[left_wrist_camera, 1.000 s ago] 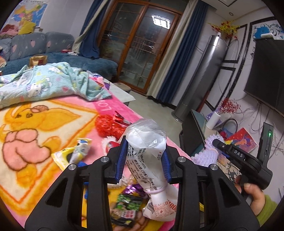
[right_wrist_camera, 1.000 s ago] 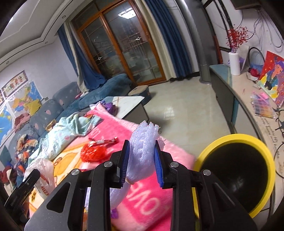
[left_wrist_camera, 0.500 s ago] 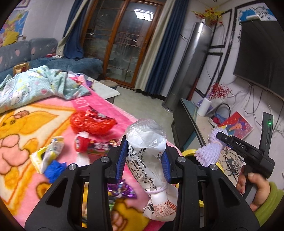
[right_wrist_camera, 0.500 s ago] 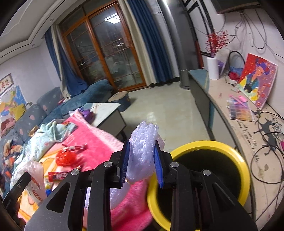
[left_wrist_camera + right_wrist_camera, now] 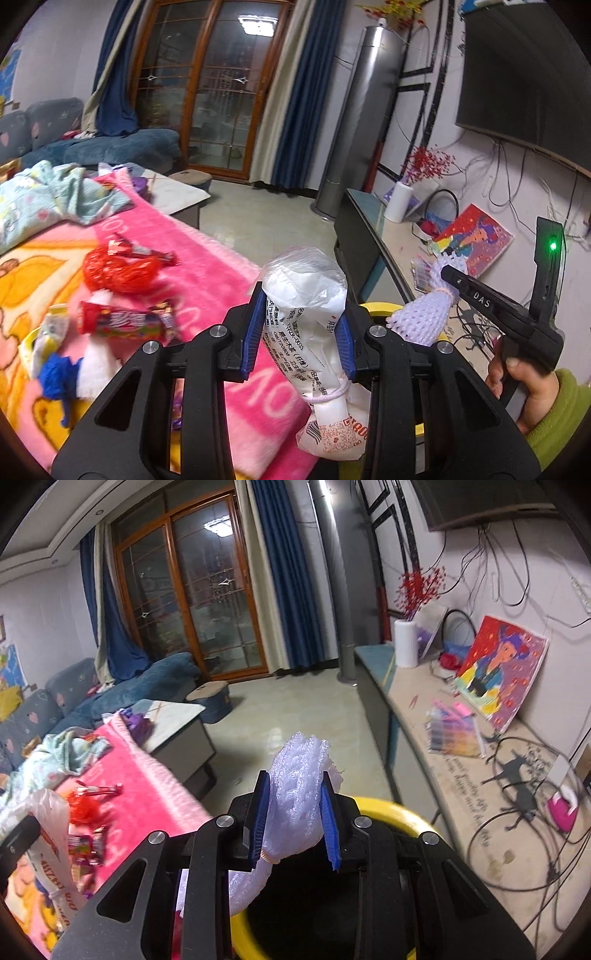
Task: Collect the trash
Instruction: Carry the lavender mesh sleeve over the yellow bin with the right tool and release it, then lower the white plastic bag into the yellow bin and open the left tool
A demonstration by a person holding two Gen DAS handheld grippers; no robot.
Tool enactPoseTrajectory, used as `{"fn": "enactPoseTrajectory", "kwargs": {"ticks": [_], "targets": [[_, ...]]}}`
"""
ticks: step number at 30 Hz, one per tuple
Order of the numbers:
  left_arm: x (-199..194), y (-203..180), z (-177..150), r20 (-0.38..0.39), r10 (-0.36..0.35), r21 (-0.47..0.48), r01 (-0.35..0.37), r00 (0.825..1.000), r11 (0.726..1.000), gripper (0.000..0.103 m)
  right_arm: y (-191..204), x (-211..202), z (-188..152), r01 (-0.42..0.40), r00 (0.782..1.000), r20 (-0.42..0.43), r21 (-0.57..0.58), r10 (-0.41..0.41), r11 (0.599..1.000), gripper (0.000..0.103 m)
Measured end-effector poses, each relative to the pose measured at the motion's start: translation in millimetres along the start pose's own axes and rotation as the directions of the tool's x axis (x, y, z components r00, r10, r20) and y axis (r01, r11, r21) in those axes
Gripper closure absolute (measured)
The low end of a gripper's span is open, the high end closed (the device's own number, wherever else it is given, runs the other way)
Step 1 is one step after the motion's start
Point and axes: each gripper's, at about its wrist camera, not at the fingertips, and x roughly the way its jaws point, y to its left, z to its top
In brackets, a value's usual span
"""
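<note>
My left gripper (image 5: pixel 301 332) is shut on a white printed plastic bag (image 5: pixel 310 314) tied with a band; the bag hangs down between the jaws. My right gripper (image 5: pixel 295 812) is shut on a pale purple foam net (image 5: pixel 299 794), directly over the black mouth of a yellow-rimmed bin (image 5: pixel 399 812). In the left wrist view the right gripper (image 5: pixel 443 273) and its foam net (image 5: pixel 421 317) show at the right, above the bin's rim (image 5: pixel 376 306). Red net trash (image 5: pixel 118 269), a candy wrapper (image 5: pixel 125 321) and a blue scrap (image 5: pixel 55 376) lie on the pink blanket (image 5: pixel 184 251).
A TV counter (image 5: pixel 480 794) with cables, a painting (image 5: pixel 502 668) and a paper roll (image 5: pixel 406 642) runs along the right wall. A low table (image 5: pixel 177 731) stands beyond the blanket. A sofa (image 5: pixel 110 147) and glass doors (image 5: pixel 221 92) are at the back. A person's hand (image 5: pixel 524 387) holds the right gripper.
Both grippers have swung right, away from the blanket toward the bin. The bin's mouth now lies under the right gripper, and its rim shows behind the left one.
</note>
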Motion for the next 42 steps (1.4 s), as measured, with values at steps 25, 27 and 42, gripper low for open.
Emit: {"fn": "enactPoseTrajectory", "kwargs": {"ticks": [25,27,42], "targets": [[99,-73,-20,-0.059,-0.079,0.056,0.082,0.995,0.995,0.068,-67,43,-19,0.118,0.990,-0.079,0.015,-0.116,0.993,0.070],[102,-72,-22,-0.070,-0.095,0.045,0.099,0.993,0.994,0.058,-70,44,-18,0.094,0.992,-0.089,0.042,-0.090,0.995,0.063],[65,-37,-17,-0.045,-0.064,-0.030,0.063,0.997,0.998,0.011,-50,27,-15,0.019,0.998,-0.060,0.074,-0.015,0.997,0.045]]}}
